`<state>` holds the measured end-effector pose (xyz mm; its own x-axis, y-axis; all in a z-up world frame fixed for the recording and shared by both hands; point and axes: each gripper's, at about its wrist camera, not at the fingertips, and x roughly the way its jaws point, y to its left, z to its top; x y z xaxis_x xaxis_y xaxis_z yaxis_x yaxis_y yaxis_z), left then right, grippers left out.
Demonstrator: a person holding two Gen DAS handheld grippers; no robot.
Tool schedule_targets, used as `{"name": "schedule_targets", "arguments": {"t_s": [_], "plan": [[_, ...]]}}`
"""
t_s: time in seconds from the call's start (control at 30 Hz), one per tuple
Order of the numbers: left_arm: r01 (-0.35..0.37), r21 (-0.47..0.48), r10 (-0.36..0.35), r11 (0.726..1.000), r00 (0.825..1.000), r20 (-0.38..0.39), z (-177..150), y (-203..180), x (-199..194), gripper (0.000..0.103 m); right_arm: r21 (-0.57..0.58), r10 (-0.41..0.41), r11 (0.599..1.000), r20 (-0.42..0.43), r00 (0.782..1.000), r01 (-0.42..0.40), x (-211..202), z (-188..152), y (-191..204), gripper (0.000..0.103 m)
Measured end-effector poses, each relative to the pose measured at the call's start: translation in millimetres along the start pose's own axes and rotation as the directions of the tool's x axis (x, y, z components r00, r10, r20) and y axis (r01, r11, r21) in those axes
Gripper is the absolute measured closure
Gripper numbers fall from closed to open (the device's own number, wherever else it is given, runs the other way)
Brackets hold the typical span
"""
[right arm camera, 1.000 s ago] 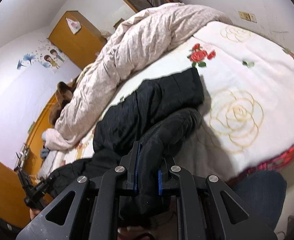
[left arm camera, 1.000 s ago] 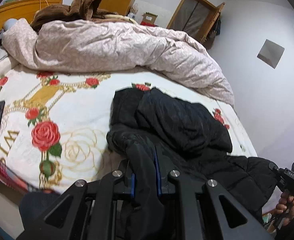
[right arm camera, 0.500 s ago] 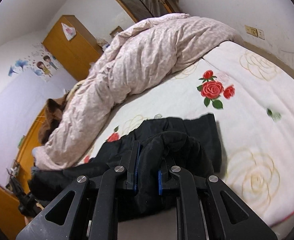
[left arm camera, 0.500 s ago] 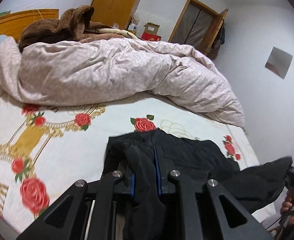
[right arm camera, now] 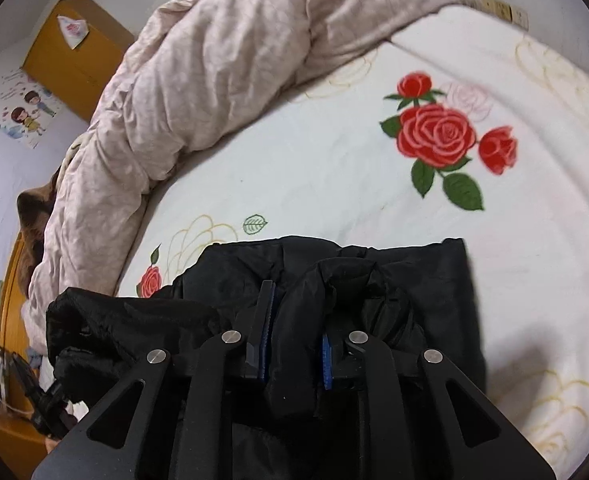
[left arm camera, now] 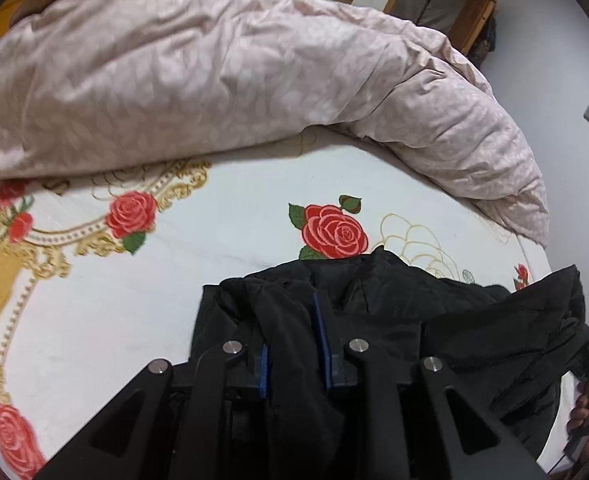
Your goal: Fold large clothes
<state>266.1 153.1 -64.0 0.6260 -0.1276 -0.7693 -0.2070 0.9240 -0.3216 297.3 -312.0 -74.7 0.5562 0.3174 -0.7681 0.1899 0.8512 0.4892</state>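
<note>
Together, left gripper (left arm camera: 294,340) and right gripper (right arm camera: 294,344) are clamping the soft, bulky black jacket's (left arm camera: 394,300) bunched edge above the bed (left arm camera: 222,240).

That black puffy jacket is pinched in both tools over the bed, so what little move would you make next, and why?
Probably carry it a little further over the white rose-print bedsheet and lower it flat. Both the left gripper and the right gripper have their jaws shut on bunched folds of the black puffy jacket, and bare sheet shows ahead before the pink crumpled duvet.
</note>
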Motion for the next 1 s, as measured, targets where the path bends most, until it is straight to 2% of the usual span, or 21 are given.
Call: {"name": "schedule_targets", "arguments": {"t_s": [0.1, 0.17, 0.2, 0.23, 0.27, 0.3, 0.33, 0.47, 0.53, 0.6, 0.73, 0.83, 1.0], "plan": [[0.032, -0.02, -0.032, 0.999, 0.999, -0.017, 6.2, 1.1, -1.0, 0.078, 0.016, 0.028, 0.999, -0.014, 1.0, -0.028, -1.9, 7.6, -2.6, 0.08], [0.057, -0.02, -0.057, 0.998, 0.998, -0.018, 10.6, 1.4, -6.8, 0.073, 0.025, 0.069, 0.997, -0.009, 0.998, -0.069, -11.4, 12.9, -1.6, 0.074], [0.071, -0.021, -0.071, 0.997, 0.997, -0.016, 12.4, 1.6, -10.2, 0.07, 0.028, 0.084, 0.996, -0.005, 0.996, -0.083, -15.7, 14.2, 1.6, 0.065], [0.088, -0.023, -0.088, 0.996, 0.996, -0.014, 14.1, 1.6, -14.1, 0.063, 0.028, 0.117, 0.993, 0.008, 0.993, -0.117, -24.4, 16.3, 2.6, 0.05], [0.108, -0.029, -0.108, 0.994, 0.994, -0.007, 15.7, 1.6, -18.5, 0.054, 0.028, 0.138, 0.99, 0.019, 0.99, -0.139, -30.5, 17.5, 4.5, 0.044], [0.125, -0.035, -0.125, 0.992, 0.992, 0.003, 17.3, 1.4, -22.8, 0.049, 0.028, 0.15, 0.988, 0.036, 0.988, -0.151, -37.3, 18.1, 7.1, 0.042], [0.136, -0.037, -0.136, 0.99, 0.991, 0.015, 18.5, 0.5, -27.4, 0.042, 0.025, 0.152, 0.988, 0.052, 0.987, -0.153, -42.5, 19.2, 9.8, 0.041], [0.134, -0.042, -0.132, 0.99, 0.99, 0.046, 24.4, -2.3, -40.8, 0.035, -0.009, 0.113, 0.994, 0.112, 0.987, -0.113, -58.6, 18.2, 22.0, 0.039], [0.117, -0.03, -0.115, 0.993, 0.99, 0.087, 26.4, -2.5, -50.4, 0.032, -0.045, 0.098, 0.995, 0.148, 0.984, -0.092, -68.3, 14.0, 28.7, 0.039], [0.113, -0.023, -0.11, 0.993, 0.987, 0.12, 30.1, -1.3, -60.3, 0.03, -0.089, 0.092, 0.993, 0.18, 0.979, -0.076, -76.4, 9.5, 35.0, 0.039], [0.109, 0.003, -0.108, 0.994, 0.985, 0.135, 26.5, -5.1, -74.0, 0.03, -0.164, 0.065, 0.986, 0.209, 0.976, -0.031, -86.2, -4.7, 44.2, 0.039], [0.124, 0.059, -0.13, 0.991, 0.985, 0.114, 7.8, -19.8, -73.7, 0.03, -0.206, 0.061, 0.978, 0.174, 0.983, -0.024, -77.0, -24.3, 47.9, 0.039], [0.173, 0.144, -0.173, 0.974, 0.985, -0.008, -26.4, -55.5, -36.1, 0.03, -0.272, 0.01, 0.962, 0.064, 0.998, 0.008, -32.1, -53.1, 51.0, 0.039]]}}
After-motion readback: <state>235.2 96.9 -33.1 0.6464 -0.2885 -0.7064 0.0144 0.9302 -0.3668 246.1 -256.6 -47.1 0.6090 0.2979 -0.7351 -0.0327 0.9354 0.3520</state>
